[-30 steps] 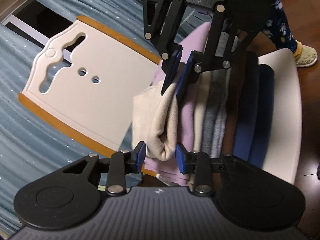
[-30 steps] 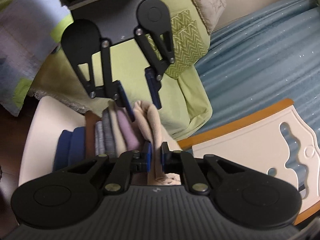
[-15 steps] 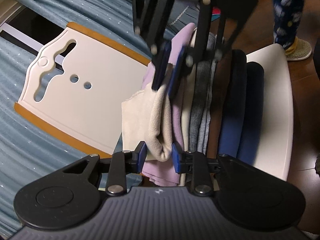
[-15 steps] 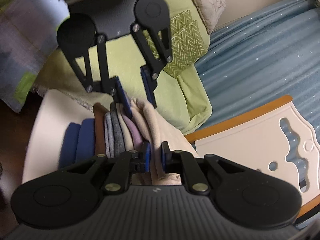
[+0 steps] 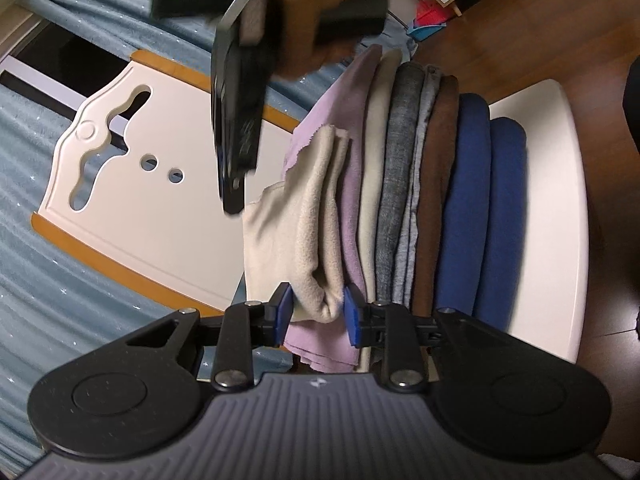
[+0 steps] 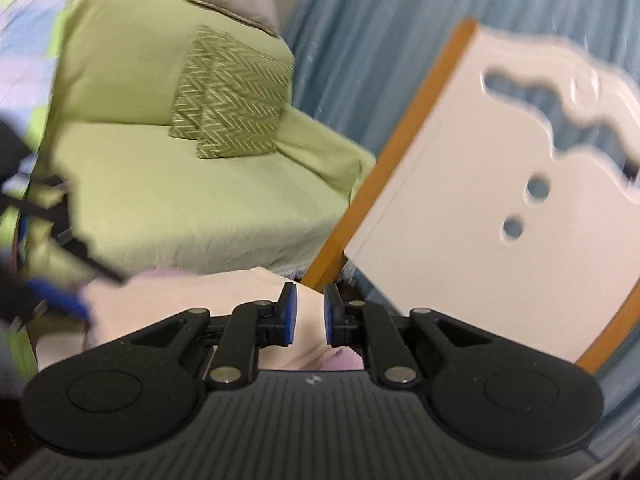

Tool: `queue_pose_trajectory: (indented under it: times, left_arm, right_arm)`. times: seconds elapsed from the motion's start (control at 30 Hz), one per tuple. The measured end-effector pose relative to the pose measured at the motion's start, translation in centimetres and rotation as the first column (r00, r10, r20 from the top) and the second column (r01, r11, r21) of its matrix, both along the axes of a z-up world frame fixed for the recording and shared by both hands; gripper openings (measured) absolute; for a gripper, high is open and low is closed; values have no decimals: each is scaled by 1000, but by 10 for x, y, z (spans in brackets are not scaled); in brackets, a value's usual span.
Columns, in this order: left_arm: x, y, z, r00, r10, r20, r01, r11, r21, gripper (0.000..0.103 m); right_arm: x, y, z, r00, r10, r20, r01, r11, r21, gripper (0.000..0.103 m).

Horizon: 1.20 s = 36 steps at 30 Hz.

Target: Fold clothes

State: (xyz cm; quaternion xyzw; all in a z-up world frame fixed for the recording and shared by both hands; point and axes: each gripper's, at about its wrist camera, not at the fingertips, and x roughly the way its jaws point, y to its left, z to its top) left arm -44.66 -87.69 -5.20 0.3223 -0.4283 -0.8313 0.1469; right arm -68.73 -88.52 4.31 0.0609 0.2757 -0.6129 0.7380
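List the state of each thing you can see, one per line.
Beige fleece garment: folded, top of the stack, one end between the jaws.
Left gripper: shut on the beige fleece garment.
Right gripper: jaws nearly shut, holding nothing.
Clothes stack: folded, piled on the white stool.

Opposed close wrist views, shared headboard (image 5: 152,208)
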Motion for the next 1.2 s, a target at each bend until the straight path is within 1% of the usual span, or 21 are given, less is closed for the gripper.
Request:
queue_pose_trajectory:
  times: [0.03, 0.07, 0.2, 0.27, 0.33, 0.37, 0.4, 0.43, 0.47, 0.53, 0.63, 0.7, 0.77, 0.8, 0.87, 0.97, 1.07, 1.1, 1.13, 1.17, 1.2]
  left_arm:
    - [0, 0, -1, 1000, 0, -4, 0, 1000, 1, 32]
    - [1, 0, -1, 1000, 0, -9, 0, 1000, 3, 32]
    - [4, 3, -4, 999, -1, -32, 1, 1000, 15, 32]
    - [4, 4, -4, 999, 6, -52, -4, 999, 33, 31]
    - [5, 5, -2, 998, 17, -63, -14, 999, 41, 32]
    - [5, 6, 0, 998, 22, -67, -19, 999, 45, 33]
    - [7, 7, 2, 997, 27, -73, -23, 998, 50, 34]
    - [9, 8, 4, 996, 30, -83, -25, 998, 59, 35]
    - [11, 10, 7, 995, 33, -93, -27, 997, 67, 39]
    - [17, 14, 14, 991, 45, -124, -34, 995, 89, 40]
    - [21, 18, 23, 982, 63, -178, -40, 990, 134, 41]
    - [18, 17, 26, 977, 80, -197, -45, 983, 176, 41]
    - [13, 15, 26, 976, 92, -197, -49, 976, 213, 41]
    - [10, 14, 25, 976, 99, -193, -54, 972, 227, 41]
    - [5, 13, 21, 976, 113, -184, -66, 967, 245, 41]
    - [3, 11, 20, 972, 140, -190, -84, 959, 272, 41]
    - [7, 13, 24, 959, 189, -212, -116, 942, 315, 42]
    - [9, 15, 26, 950, 217, -224, -132, 931, 339, 46]
    - [12, 18, 29, 934, 259, -245, -154, 913, 378, 50]
    - [15, 22, 31, 920, 290, -263, -168, 899, 405, 58]
    - [18, 27, 32, 907, 317, -279, -178, 886, 429, 64]
  right_arm:
    - [-4, -12, -4, 1000, -11, 21, 10, 1000, 27, 9]
    - [-6, -22, -9, 999, -29, 21, 28, 998, 56, 9]
    - [-13, -35, -35, 996, -85, 27, 78, 976, 206, 9]
    - [-15, -33, -41, 995, -98, 32, 88, 969, 231, 9]
    - [-20, -31, -44, 991, -119, 61, 101, 964, 244, 9]
    - [-20, -28, -42, 990, -124, 67, 105, 966, 235, 9]
    - [-21, -22, -36, 988, -133, 73, 116, 972, 204, 9]
    - [-19, -10, -27, 987, -138, 77, 126, 980, 153, 9]
    - [-16, 3, -20, 988, -130, 87, 120, 987, 111, 9]
    - [-9, 29, -6, 988, -110, 106, 108, 994, 30, 9]
    - [7, 73, 0, 991, -41, 127, 45, 998, -31, 9]
    - [17, 93, -4, 995, -18, 100, 22, 999, -42, 9]
    - [22, 101, -17, 998, -27, 56, 28, 1000, -11, 9]
    - [19, 102, -31, 996, -42, 76, 39, 998, 40, 9]
    - [16, 105, -42, 992, -54, 112, 47, 997, 63, 9]
    - [21, 111, -45, 994, -55, 95, 49, 997, 63, 10]
    - [25, 108, -38, 997, -53, 64, 49, 997, 59, 9]
    - [25, 114, -30, 995, -65, 75, 63, 998, 31, 10]
    - [23, 117, -24, 993, -70, 90, 69, 997, 15, 12]
    - [22, 121, -20, 991, -75, 110, 76, 997, -4, 20]
    - [23, 133, -15, 987, -83, 137, 87, 996, -28, 29]
